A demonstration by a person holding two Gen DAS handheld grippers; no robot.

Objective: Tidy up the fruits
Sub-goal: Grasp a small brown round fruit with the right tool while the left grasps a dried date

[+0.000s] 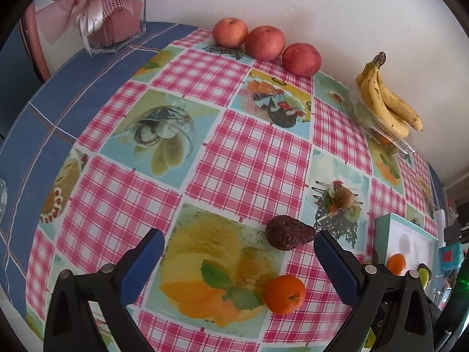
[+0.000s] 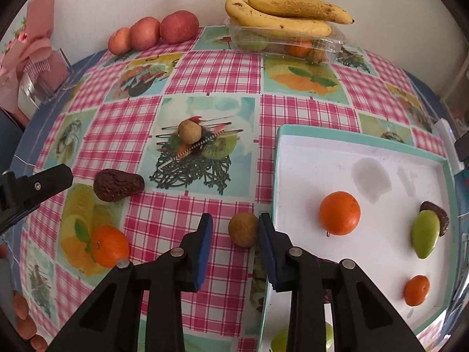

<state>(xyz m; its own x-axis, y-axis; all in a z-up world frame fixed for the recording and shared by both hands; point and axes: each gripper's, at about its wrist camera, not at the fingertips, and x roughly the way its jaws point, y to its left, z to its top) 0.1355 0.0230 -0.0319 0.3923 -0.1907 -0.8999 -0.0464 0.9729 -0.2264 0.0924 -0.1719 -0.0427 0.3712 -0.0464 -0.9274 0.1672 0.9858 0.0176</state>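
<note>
On the tabletop [image 2: 211, 70], which is covered with a glossy pink-checked cloth printed with fruit pictures, the loose fruits are spread from left to right. In the right wrist view, a smooth orange mandarin [image 2: 110, 245] is seen at eight o'clock, with a dark, wrinkled, pear-shaped avocado [image 2: 117, 185] just above it at nine o'clock. A small, round, matt brown fruit [image 2: 190, 131] is found near the centre, and a second small brown fruit [image 2: 243, 229] lies between the blue ribbed pads of the right hand-held gripper [image 2: 236, 228]; the jaws are spread apart, the right pad touching or nearly touching the fruit and the left pad clear of it. At three to five o'clock a flat white tray [image 2: 366, 158] with a turquoise rim is seen, on which a large orange [image 2: 340, 213], a green oval fruit slice [image 2: 425, 234] and a small mandarin [image 2: 416, 290] rest. At twelve o'clock, spotted yellow bananas [image 2: 281, 11] are laid over a clear plastic punnet [image 2: 331, 44], and three reddish apples [image 2: 152, 30] are lined up along the white wall at eleven o'clock.

In the left wrist view, the left hand-held gripper [image 1: 239, 249] is held wide open above the cloth, nothing being gripped.
</note>
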